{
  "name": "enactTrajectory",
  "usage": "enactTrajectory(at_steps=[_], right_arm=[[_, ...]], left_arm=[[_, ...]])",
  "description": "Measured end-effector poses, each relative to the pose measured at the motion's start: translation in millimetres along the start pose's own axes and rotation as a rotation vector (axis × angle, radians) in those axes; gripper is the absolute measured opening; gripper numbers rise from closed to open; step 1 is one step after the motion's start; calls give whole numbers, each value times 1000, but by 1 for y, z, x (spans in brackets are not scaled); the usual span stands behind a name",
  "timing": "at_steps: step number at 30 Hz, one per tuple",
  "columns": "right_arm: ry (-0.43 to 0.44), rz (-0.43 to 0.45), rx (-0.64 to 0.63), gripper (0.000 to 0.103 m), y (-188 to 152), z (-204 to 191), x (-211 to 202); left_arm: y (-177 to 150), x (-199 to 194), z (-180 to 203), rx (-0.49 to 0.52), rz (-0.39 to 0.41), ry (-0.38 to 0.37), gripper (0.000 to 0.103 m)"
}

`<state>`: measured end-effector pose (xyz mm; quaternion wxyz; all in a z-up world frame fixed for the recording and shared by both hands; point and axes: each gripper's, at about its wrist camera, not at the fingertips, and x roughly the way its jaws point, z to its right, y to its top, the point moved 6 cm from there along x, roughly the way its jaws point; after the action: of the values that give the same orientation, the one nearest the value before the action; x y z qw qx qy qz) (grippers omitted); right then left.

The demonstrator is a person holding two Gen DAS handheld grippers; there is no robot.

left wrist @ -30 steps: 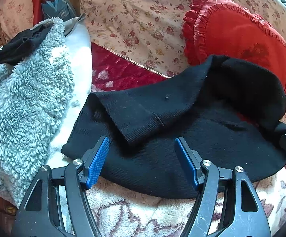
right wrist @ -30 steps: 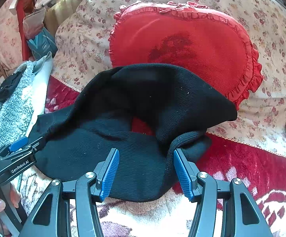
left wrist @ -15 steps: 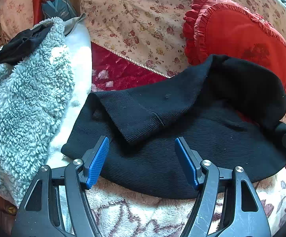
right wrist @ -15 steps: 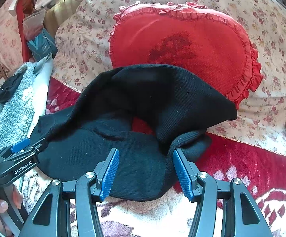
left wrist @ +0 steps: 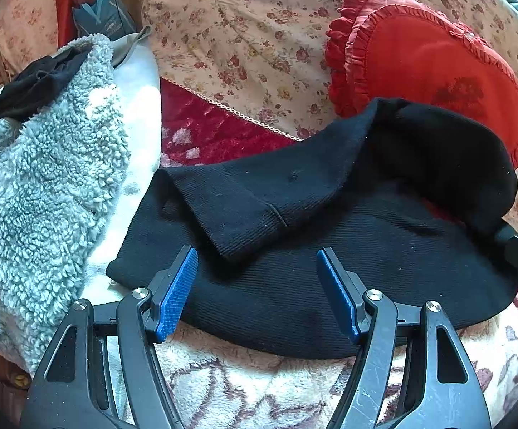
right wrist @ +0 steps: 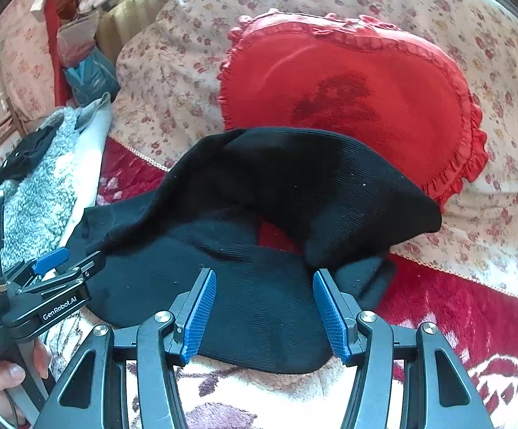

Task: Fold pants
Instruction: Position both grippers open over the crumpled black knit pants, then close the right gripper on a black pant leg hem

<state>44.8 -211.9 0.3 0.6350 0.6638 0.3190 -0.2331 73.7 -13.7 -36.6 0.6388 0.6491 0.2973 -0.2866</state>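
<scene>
Jaws, left: we had the left gripper (left wrist: 257, 291) spread wide, blue pads apart, nothing between them, hovering over the near hem of the pants (left wrist: 294, 286).
Jaws, right: right gripper (right wrist: 264, 309) likewise wide apart and empty, poised above the near edge of the same cloth.
Near ground: cream patterned blanket (left wrist: 241, 386) lay under both tools; the pants' front edge rested on it.
Pants, place: black ribbed knit, spread across the sofa seat, one leg doubled back over the other with a loose flap (left wrist: 252, 207) on top; the far part climbed up against the red heart cushion (right wrist: 348, 82).
Pants, handling: we judged them light, soft and limp, no stiffness, so they would sag and drag if lifted by one point. Ribbed surface looked grippy, not slippery. Not fragile.
Hold points: we reckoned the flap's free corner for the left tool and the rolled cuff end (right wrist: 362, 275) for the right, pinching through both layers at an edge rather than mid-panel.
Risk: we thought a thin single-layer pinch might let the lower layer slide out.
Left side: grey fleece garment (left wrist: 44, 178) lay just beside the pants, touching or nearly so; could not tell which.
Far: floral sofa back (left wrist: 241, 35) stood behind everything.
</scene>
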Motion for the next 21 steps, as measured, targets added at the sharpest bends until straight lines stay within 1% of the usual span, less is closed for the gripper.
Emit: enactTrajectory(at_steps=[5, 10, 13, 15, 17, 21], right_arm=[[4, -3, -5, 55, 0, -1, 3], [2, -41, 2, 55, -4, 3, 15], [2, -59, 0, 55, -6, 6, 23], [9, -67, -1, 55, -4, 9, 29], [5, -65, 6, 55, 0, 12, 35], [3, -81, 14, 55, 12, 20, 53]], left_arm=[[0, 1, 8, 8, -13, -27, 69], [-3, 10, 30, 51, -49, -65, 69], [-2, 23, 38, 66, -82, -50, 69], [4, 34, 37, 54, -98, -37, 69], [14, 43, 33, 41, -107, -23, 69], [36, 70, 18, 28, -140, 33, 69]])
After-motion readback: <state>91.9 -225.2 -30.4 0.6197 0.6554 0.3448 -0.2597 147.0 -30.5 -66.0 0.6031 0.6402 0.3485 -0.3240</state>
